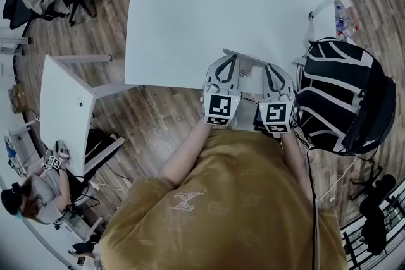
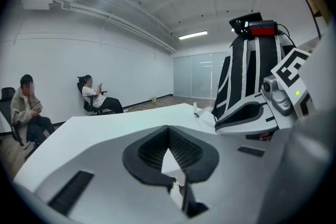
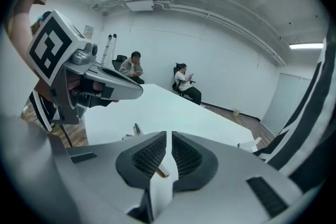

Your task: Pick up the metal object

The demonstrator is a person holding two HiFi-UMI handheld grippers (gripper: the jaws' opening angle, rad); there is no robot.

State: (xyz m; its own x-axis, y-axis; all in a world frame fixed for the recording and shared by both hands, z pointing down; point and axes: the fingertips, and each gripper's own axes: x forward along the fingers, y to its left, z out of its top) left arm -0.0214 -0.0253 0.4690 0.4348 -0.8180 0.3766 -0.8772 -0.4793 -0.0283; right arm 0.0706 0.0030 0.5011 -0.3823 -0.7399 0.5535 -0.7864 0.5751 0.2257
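We held the left gripper (image 2: 168,132) and the right gripper (image 3: 168,136) with jaws together, and the thin metal object (image 3: 137,129) lay on the table (image 1: 190,9) just ahead-left of the right gripper, probably the nearer one.

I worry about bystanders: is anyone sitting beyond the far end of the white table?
Yes, the right gripper view shows a person and a second person seated past the table.

Table (image 1: 221,9): white, smooth, matt. Floor (image 1: 158,110): wood planks, slight sheen. Left gripper (image 2: 168,131) pads (image 2: 149,152): black, ribbed, matt. Shirt (image 1: 221,199): mustard cloth.
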